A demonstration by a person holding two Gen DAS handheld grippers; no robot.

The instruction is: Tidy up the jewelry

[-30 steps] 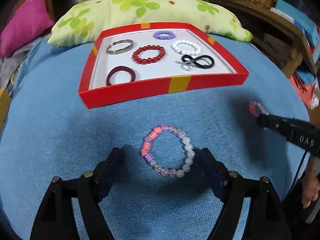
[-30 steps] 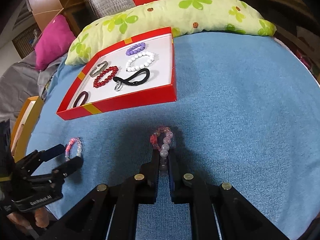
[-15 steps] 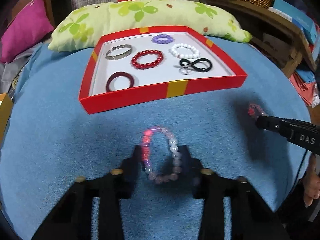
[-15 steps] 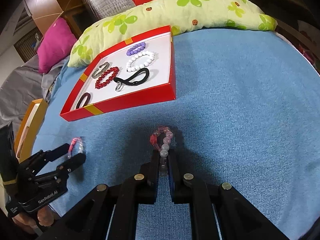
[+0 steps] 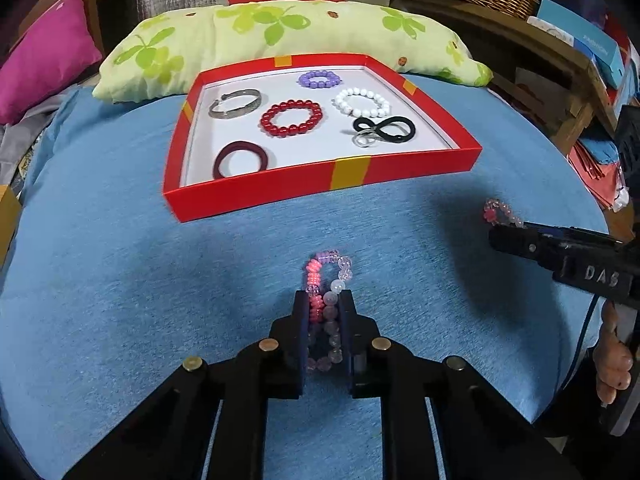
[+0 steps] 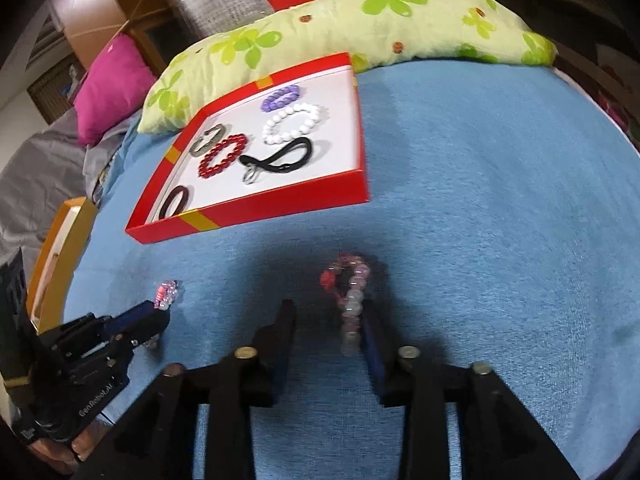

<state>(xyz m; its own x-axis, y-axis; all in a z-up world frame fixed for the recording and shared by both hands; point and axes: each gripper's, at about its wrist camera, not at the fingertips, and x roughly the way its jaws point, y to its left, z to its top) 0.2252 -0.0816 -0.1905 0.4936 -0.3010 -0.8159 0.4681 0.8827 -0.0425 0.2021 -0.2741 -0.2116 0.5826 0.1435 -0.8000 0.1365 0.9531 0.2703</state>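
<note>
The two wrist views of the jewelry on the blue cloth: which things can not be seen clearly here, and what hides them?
- Left wrist view: the near half of the pink beaded bracelet is hidden between the closing left gripper's jaws.
- Right wrist view: the pale pink bracelet is motion-blurred inside the opening right gripper; contact with either jaw cannot be told.
- Right wrist view: the dark red ring is partly hidden by the red tray's wall.

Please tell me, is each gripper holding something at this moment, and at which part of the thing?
The left gripper is closing on the pink-and-clear bead bracelet, squeezing its near half flat. The right gripper is opening; its pink bracelet rests against one finger, not pinched.
</note>
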